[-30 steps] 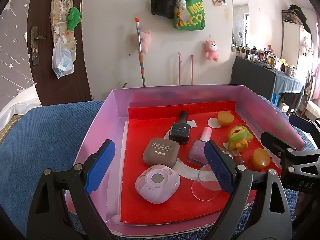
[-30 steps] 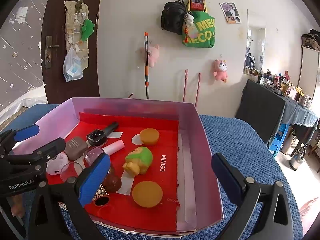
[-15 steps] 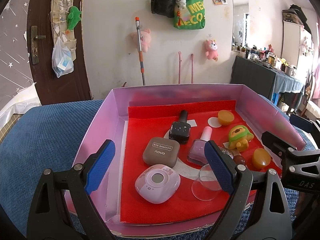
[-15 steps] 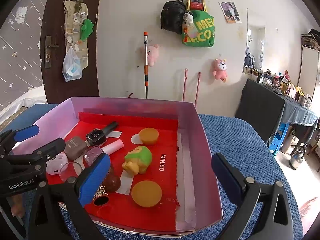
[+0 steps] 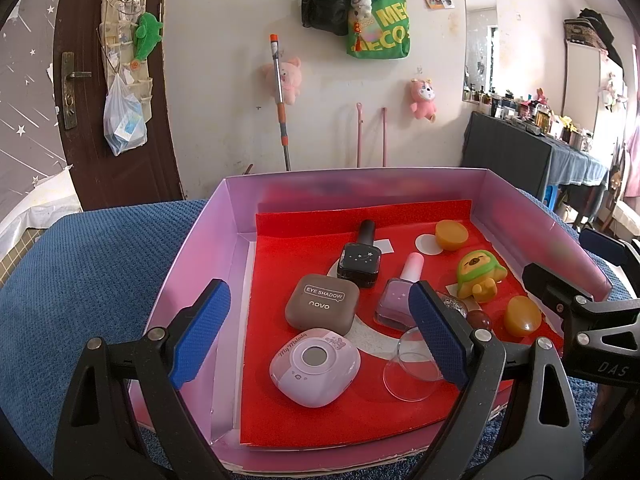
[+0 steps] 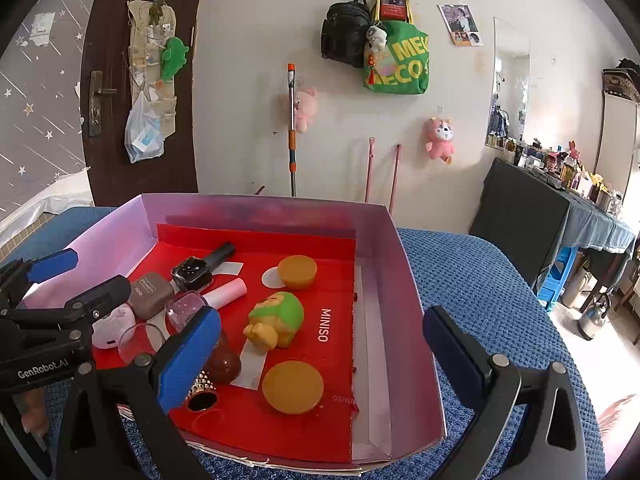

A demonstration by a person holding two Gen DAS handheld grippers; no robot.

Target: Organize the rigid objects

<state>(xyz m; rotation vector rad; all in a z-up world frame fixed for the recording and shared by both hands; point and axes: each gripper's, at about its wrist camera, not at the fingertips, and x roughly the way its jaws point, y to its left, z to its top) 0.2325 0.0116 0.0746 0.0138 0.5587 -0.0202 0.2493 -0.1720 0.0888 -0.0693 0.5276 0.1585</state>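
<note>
Scattered on the red liner of a pink-walled box: brown eyeshadow compact mid-floor, black polish bottle just behind, lilac polish bottle beside, green-hooded figurine rightward. Hovering at the box's near edge, left gripper and right gripper, jaws spread wide, holding nothing.

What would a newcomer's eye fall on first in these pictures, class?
A pink box with a bright red lining sits on a blue cloth, holding small cosmetics and toys. A green-hooded yellow toy figure lies near its middle. On the wall behind hangs a green bag.
</note>
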